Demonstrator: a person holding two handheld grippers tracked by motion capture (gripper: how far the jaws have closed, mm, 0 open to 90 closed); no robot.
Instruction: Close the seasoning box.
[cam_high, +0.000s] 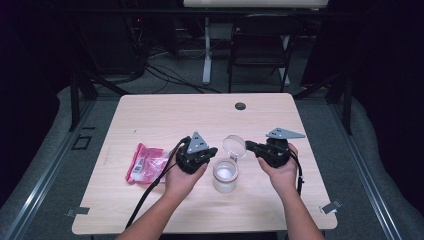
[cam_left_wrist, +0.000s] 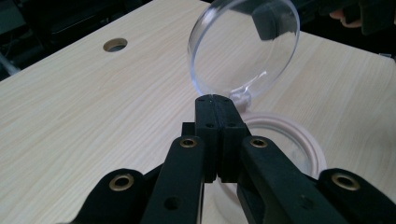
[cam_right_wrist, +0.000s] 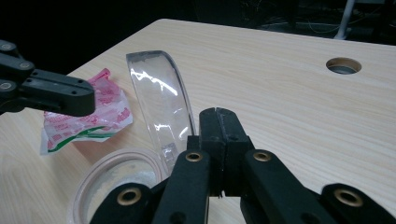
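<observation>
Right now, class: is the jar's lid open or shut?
Open: the clear lid stands raised on its hinge above the jar, baring the mouth.

Jar (cam_high: 225, 176) sitting between left gripper (cam_high: 214, 151) and right gripper (cam_high: 248, 146), hinged lid (cam_high: 234, 145) standing behind it, packet (cam_high: 146, 163) lying left of left gripper.

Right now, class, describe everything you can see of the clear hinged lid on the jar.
The lid is a round disc of clear, glossy plastic with a thin raised rim. It stands swung open, nearly upright, joined by a small hinge tab to the pinkish rim of the jar, near the middle of the table. Light glints on it. Whether the shut right claw beside it touches it cannot be told.
</observation>
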